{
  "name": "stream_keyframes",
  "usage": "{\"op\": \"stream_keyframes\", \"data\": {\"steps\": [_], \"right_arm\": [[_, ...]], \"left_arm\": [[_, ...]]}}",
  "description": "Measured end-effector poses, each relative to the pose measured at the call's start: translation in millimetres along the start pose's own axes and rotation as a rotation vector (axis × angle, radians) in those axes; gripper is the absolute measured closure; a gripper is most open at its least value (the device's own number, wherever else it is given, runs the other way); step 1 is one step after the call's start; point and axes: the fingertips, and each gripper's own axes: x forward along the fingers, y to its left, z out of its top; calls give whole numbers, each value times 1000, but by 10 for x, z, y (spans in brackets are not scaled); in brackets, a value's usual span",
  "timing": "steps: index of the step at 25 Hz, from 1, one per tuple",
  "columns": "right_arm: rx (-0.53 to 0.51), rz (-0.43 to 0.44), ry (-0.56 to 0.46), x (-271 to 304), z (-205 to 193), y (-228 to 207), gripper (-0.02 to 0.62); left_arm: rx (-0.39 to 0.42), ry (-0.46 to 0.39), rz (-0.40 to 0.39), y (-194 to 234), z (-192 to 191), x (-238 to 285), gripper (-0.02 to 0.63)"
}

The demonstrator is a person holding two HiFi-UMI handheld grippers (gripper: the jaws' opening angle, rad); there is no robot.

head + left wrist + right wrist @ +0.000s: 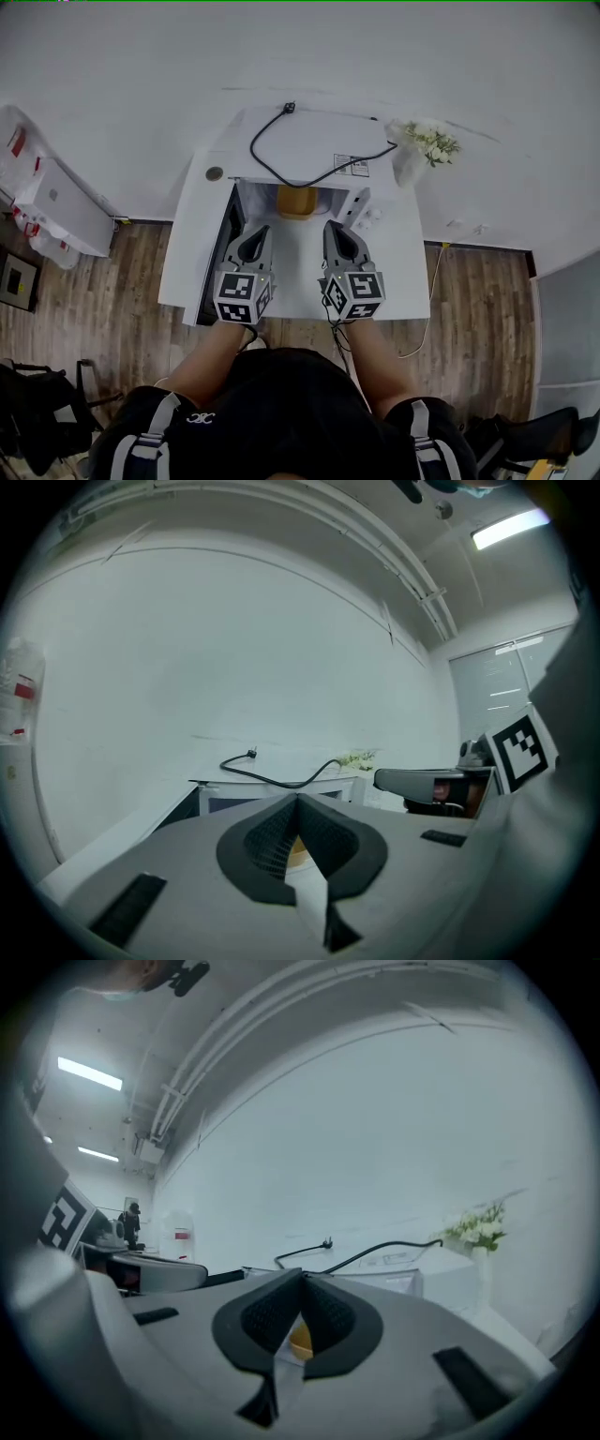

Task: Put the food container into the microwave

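We see both grippers held side by side over the white table (187,272), pointing at the microwave (319,141), whose door (228,246) hangs open at the left. The left gripper (255,234) has its jaws pressed together at the tips, with nothing pinched between them. The right gripper (336,230) is the same, its tips meeting and holding nothing.

The food container (298,202), orange-yellow, sits just under the front edge of the microwave's top. It seems to stand inside the open cavity, though from above we cannot be sure how deep. In the left gripper view it shows as an orange sliver (298,850) behind the closed pads, and in the right gripper view likewise (300,1340). It lies ahead of both grippers and apart from them.

A black cord (281,159) loops across the microwave's top, its plug lying loose near the back. Beside it is a white label (352,166) with dark print that is too small for us to read. The marker cubes (242,295) carry only black-and-white square patterns, no words. White flowers (431,141) stand at the table's far right corner, just beside the microwave. At the far left of the room a white packet (19,696) bears red marks that we cannot make out.
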Motion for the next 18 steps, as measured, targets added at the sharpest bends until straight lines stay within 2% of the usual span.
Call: {"op": "stream_keyframes", "data": {"steps": [4, 12, 18], "right_arm": [[-43, -63, -24, -195, 41, -67, 598], [0, -105, -6, -294, -99, -215, 598], [-82, -109, 7, -339, -148, -197, 598]], "left_arm": [[8, 6, -24, -84, 3, 64, 603], [24, 31, -61, -215, -70, 164, 603], [32, 39, -70, -282, -88, 186, 603]]}}
